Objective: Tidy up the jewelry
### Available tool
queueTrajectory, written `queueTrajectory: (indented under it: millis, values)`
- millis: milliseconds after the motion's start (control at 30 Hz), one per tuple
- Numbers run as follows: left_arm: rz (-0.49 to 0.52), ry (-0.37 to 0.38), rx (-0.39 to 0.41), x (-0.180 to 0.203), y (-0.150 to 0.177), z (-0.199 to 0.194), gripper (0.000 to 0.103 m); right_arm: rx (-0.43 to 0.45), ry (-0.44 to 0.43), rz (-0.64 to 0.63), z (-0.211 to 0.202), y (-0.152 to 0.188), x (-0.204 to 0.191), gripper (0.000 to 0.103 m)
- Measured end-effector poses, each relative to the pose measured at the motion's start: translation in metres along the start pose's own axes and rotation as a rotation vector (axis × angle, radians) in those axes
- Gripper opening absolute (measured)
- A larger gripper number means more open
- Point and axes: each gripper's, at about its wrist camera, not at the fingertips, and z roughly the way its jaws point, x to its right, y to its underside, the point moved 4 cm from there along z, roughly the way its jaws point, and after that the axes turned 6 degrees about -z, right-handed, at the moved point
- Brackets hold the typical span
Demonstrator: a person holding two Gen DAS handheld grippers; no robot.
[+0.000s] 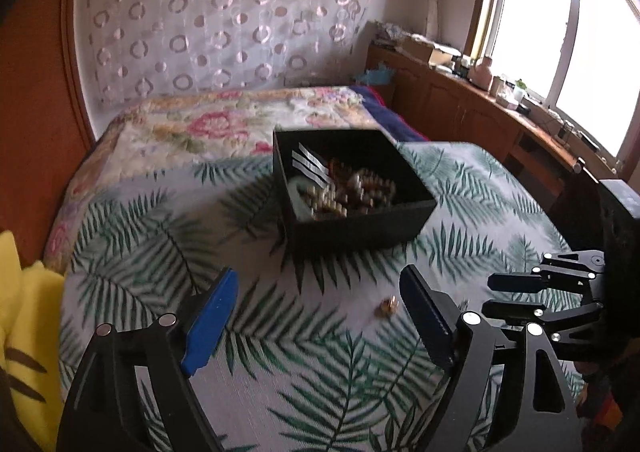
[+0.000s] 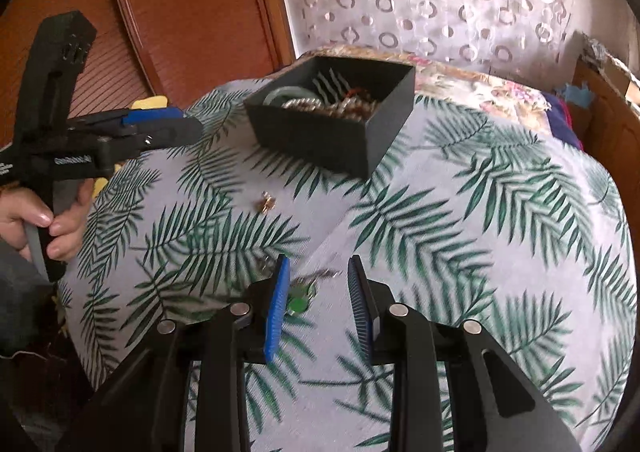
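Observation:
A black open box (image 1: 360,220) holding beaded bracelets (image 1: 352,192) and a pale green bangle stands on the palm-leaf cloth; it also shows in the right wrist view (image 2: 320,132). A small gold jewelry piece (image 1: 389,307) lies loose in front of it, also in the right wrist view (image 2: 267,204). My left gripper (image 1: 316,300) is open and empty, above the cloth near the gold piece. My right gripper (image 2: 318,276) is open over a green-stone piece (image 2: 299,302) with thin metal parts on the cloth, not gripping it.
The cloth covers a bed with a floral blanket (image 1: 224,124) at the far end. A wooden cabinet (image 1: 480,108) with clutter runs under the window on the right. A yellow item (image 1: 24,316) lies at the left edge. Wooden panels (image 2: 180,12) stand left.

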Motion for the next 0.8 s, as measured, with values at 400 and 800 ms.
queueTrajectory:
  millis: [400,800]
  values:
    - [0.0,0.007,-0.061,0.004,0.03,0.012,0.08,-0.057,0.034,0.021,0.015,0.008,-0.016,0.032]
    - [0.016,0.025,-0.068,0.015,0.032,0.012,0.08,-0.1,0.116,-0.005,0.008,0.019,-0.002,0.022]
